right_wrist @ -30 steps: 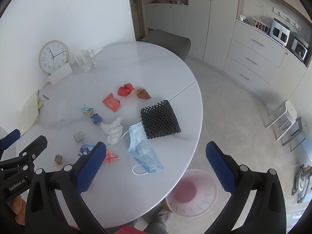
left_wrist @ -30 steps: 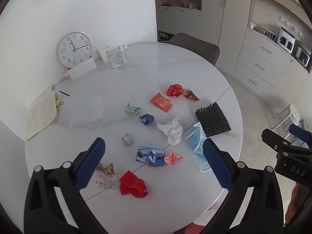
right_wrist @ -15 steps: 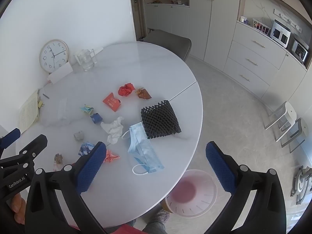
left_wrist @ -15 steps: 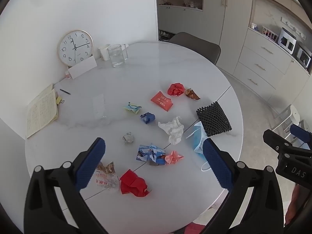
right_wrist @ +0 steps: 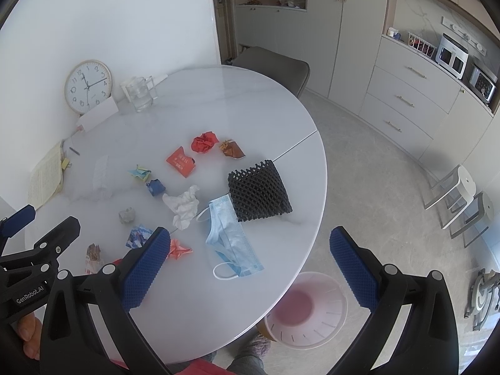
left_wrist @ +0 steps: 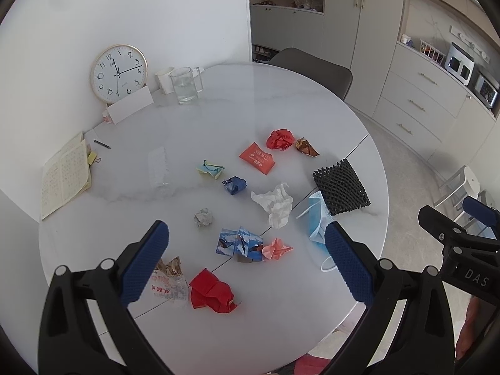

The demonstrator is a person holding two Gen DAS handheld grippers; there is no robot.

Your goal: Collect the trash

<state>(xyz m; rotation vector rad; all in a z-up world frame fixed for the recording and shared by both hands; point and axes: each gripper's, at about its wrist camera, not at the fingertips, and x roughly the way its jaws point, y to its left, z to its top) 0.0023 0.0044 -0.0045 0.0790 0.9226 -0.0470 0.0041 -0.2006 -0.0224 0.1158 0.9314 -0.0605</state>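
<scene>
Two hand-held grippers hover above a round white table [left_wrist: 281, 100], both with jaws spread wide and nothing between the blue pads. Left gripper [left_wrist: 247, 265]: poised over the near edge of the table, above the closest litter. Right gripper [right_wrist: 250, 265]: held over the table's right edge, part above the floor.

Litter lies scattered across the middle and near half of the tabletop. Nearest the left gripper: a crumpled red paper [left_wrist: 212, 292], with a clear printed wrapper [left_wrist: 167, 282] just beside it on its left. Farther in: a blue-and-white printed packet [left_wrist: 239, 243] touching a small pink paper wad [left_wrist: 276, 248], and a grey foil ball [left_wrist: 203, 217] lying apart to the left. At centre: a white crumpled tissue [left_wrist: 275, 203], a dark blue paper ball [left_wrist: 234, 185] and a yellow-and-blue scrap [left_wrist: 211, 168]. Toward the far side: an orange-red sachet [left_wrist: 257, 157], a red crumpled ball [left_wrist: 280, 139] and a brown wrapper [left_wrist: 306, 147], the last two nearly touching. On the right: a black foam net sleeve [right_wrist: 257, 195] overlapping one corner of a light blue face mask [right_wrist: 232, 240], whose ear loop lies near the table edge.

A pink bin [right_wrist: 307, 309] stands on the floor, partly under the table's near right edge, and appears empty.

At the back, against the wall: a wall clock [left_wrist: 118, 73], a glass jug [left_wrist: 186, 86] and an open notebook [left_wrist: 64, 178].
</scene>
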